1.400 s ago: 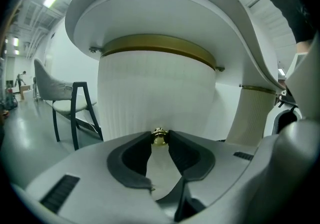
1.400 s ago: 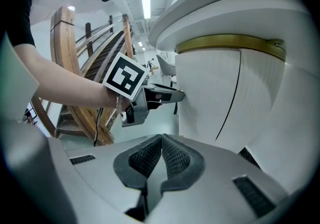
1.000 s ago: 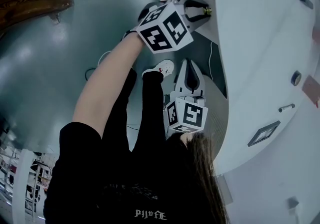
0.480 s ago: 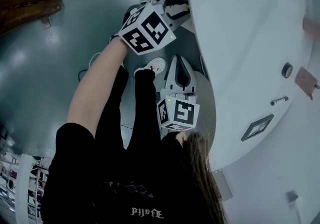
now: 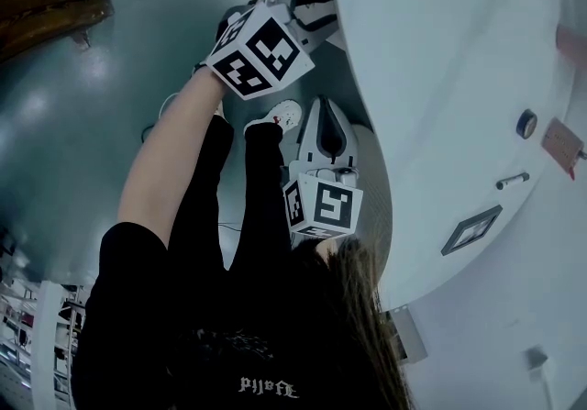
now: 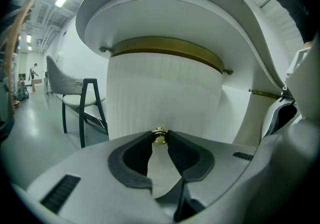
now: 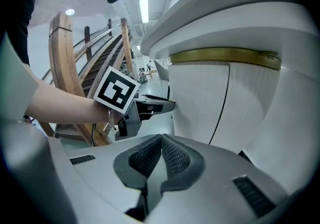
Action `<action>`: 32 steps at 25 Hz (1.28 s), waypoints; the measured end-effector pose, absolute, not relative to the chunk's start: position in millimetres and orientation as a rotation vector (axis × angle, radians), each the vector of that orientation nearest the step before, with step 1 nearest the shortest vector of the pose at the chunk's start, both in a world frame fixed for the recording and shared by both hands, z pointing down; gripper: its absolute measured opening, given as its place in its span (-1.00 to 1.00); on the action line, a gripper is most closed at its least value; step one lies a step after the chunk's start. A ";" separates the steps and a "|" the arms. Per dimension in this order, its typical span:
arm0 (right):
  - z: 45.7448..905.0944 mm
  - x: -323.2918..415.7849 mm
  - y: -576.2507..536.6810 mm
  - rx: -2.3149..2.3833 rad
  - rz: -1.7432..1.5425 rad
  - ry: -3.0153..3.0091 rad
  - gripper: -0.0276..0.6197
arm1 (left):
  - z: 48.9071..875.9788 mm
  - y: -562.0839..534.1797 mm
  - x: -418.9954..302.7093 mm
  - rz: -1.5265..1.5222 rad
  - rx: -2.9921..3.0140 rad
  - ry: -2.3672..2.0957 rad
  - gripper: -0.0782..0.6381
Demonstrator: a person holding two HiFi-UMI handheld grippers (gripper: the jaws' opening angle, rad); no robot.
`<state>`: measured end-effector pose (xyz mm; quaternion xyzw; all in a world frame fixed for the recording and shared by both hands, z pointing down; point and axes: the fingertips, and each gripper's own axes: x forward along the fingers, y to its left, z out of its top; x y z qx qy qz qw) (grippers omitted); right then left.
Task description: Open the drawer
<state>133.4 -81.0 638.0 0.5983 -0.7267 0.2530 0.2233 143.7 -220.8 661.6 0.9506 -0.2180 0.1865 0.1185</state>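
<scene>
A white desk has a curved, ribbed white drawer front under a gold band. A small gold knob sticks out of that front. My left gripper is shut on the knob, its dark pads pressing it from both sides. In the head view the left gripper reaches the desk's edge at the top, and the knob is hidden there. My right gripper hangs lower beside the desk, shut with nothing between its pads. The right gripper view also shows the left gripper against the drawer front.
A chair with black legs stands to the left of the desk. A curved wooden stair structure rises behind the left arm. Small objects and a flat frame lie on the desktop. The person's legs and a white shoe are below.
The head view has slid, so desk and grippers sit further left in the picture. Relative to the desk both grippers hold their places, and the left stays on the knob.
</scene>
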 end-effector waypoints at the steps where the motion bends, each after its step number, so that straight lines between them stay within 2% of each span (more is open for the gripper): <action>1: 637.2 134.0 -81.0 1.654 0.698 -2.007 -0.83 | 661.3 -220.9 143.6 0.544 2.776 -0.646 -0.47; 15: 632.4 141.7 -81.7 1.682 0.710 -2.027 -0.83 | 657.5 -219.9 140.8 0.560 2.791 -0.665 -0.47; 23: 639.9 134.1 -74.1 1.666 0.722 -2.030 -0.83 | 658.8 -199.5 92.0 0.537 2.766 -0.616 -0.47; 32: 629.4 105.3 -66.8 1.635 0.718 -2.070 -0.83 | 658.8 -189.4 72.3 0.570 2.741 -0.657 -0.47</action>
